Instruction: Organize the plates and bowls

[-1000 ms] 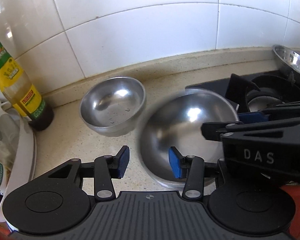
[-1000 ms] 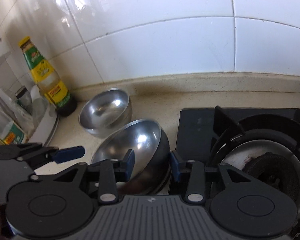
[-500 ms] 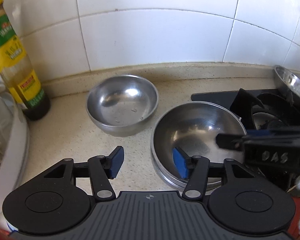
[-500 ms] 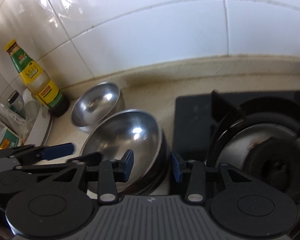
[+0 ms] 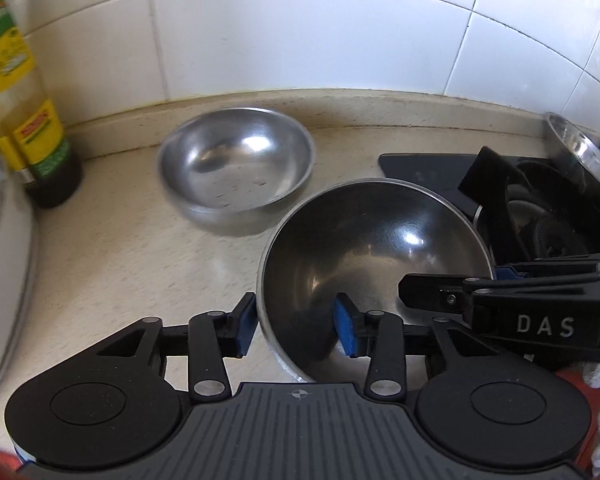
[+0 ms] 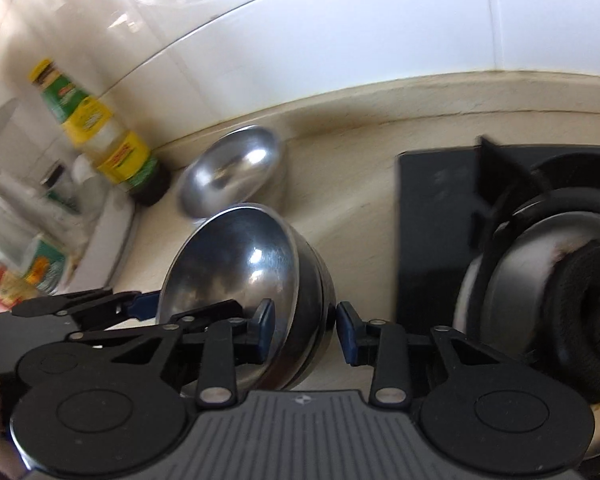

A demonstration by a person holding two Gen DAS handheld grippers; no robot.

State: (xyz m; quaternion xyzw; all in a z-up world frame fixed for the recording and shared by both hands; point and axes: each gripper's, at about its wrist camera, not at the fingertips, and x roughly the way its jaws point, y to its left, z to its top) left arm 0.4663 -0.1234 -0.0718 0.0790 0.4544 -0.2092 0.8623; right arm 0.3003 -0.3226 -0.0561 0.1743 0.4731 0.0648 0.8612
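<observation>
A large steel bowl [image 5: 364, 248] sits on the beige counter beside the stove; it also shows in the right wrist view [image 6: 240, 264]. My left gripper [image 5: 296, 322] is open and straddles its near left rim, one pad outside and one inside. My right gripper [image 6: 304, 328] is open and straddles its right rim the same way. A smaller steel bowl [image 5: 236, 160] stands behind it near the wall, also in the right wrist view [image 6: 232, 168]. Another steel bowl [image 5: 580, 152] rests at the far right by the stove.
An oil bottle [image 5: 24, 120] stands at the left by the tiled wall. A white tray edge [image 5: 4, 264] with packets lies at the far left. The black gas stove [image 6: 540, 240] with its burner fills the right side.
Both grippers have moved in on the large bowl, so its rim now sits between each pair of pads. The bowl has settled flat; the small bowl has not moved.
</observation>
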